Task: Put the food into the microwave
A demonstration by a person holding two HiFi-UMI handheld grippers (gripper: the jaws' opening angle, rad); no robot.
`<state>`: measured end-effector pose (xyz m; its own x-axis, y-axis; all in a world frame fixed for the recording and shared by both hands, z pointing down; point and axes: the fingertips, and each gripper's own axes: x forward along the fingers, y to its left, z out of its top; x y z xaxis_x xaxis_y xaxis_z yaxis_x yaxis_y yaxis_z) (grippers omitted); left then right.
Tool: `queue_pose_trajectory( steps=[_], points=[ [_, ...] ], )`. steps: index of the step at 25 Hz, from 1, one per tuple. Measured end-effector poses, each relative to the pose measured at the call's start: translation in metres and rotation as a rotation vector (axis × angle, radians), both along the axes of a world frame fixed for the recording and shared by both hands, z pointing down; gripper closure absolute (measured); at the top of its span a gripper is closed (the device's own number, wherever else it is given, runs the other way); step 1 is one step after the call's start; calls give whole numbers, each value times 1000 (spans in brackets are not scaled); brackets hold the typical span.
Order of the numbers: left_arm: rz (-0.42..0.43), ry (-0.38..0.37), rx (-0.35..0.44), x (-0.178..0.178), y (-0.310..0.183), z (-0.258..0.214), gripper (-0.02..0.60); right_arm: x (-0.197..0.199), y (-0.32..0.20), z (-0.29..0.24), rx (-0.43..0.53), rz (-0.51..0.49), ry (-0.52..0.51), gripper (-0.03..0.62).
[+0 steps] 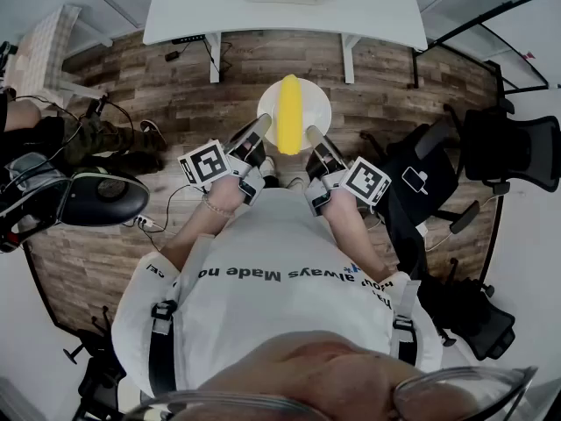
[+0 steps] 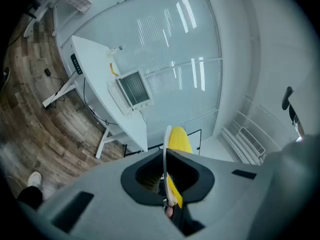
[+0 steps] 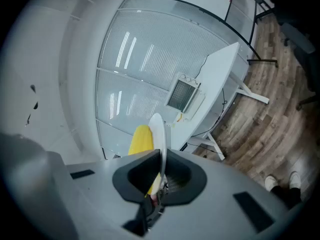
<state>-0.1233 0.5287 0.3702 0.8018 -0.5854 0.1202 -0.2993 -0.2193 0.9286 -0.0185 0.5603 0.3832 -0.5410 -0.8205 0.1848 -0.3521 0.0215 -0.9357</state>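
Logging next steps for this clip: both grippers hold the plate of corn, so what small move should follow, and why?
Probably carry the plate forward, level, toward the microwave on the white table. The left gripper and right gripper each clamp its rim, the corn lies loose on it, and the table stands some way ahead.

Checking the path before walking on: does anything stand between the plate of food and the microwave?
Nothing visible lies on the wooden floor between the plate and the white table. The microwave on it looks shut, though, so that would bar the food.
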Motion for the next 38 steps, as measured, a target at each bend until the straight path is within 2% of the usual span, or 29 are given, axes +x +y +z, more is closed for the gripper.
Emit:
queue_pose_trajectory(
  steps=[8, 13, 19, 24, 28, 38],
  points=[
    [-10, 8, -13, -9, -14, 0, 565, -8, -15, -2, 6, -5, 10, 569],
    [2, 6, 11, -16, -28, -3, 565, -16, -28, 0, -1, 11, -2, 568],
    [-10, -13, -41, -27, -38, 6, 565, -23, -41, 0, 4, 2, 5, 568],
    [-13, 13, -16, -30, -54, 3, 565, -28, -57, 1, 4, -9, 13, 568],
    [-6, 22, 8, -28, -70, 0, 565, -27, -70, 3, -2, -1, 3, 568],
    [-6, 18, -10, -10, -125, 9, 565, -10, -127, 7, 9, 2, -3, 568]
  ],
)
